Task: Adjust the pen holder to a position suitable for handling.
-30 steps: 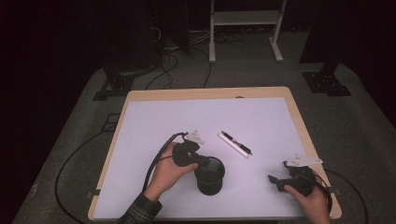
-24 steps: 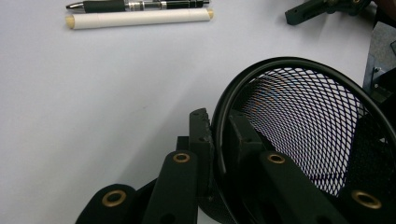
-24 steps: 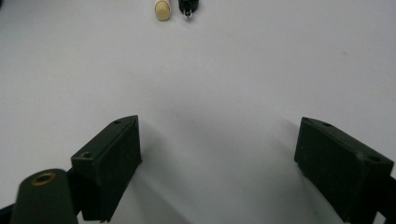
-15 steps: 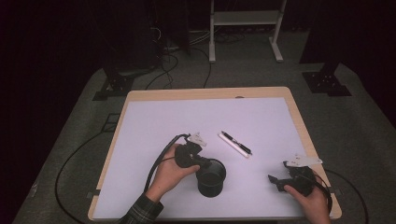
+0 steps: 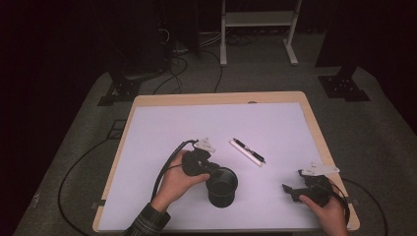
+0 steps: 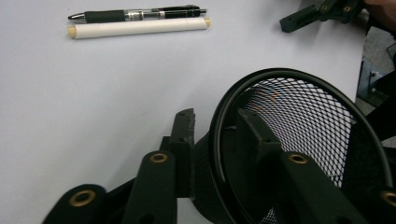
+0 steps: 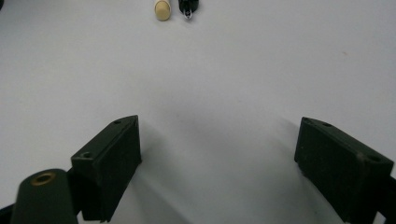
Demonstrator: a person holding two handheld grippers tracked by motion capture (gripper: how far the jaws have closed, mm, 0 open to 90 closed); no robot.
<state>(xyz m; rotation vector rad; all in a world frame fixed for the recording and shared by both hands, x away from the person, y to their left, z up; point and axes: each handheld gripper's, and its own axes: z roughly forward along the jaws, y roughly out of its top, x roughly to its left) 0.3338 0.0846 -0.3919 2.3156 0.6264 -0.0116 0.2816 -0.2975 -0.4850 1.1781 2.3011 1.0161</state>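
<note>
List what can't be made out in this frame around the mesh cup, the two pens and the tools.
- Mesh cup: its base is cut off by the bottom edge of the left gripper view; in the high view its inside is too dark.
- Left tool: whether its pads press the cup wall, which has just been loosened, is unclear.
- Black pen and white pen: cut off by the top edge of the right gripper view.
- Right tool: open over bare mat.

Cup [image 6: 303, 121] is seen as black wire mesh, glossy rim. Table [image 5: 216, 98] is edged in wood, topped matt white. Pen [image 6: 140, 14] looks glossy plastic.
</note>
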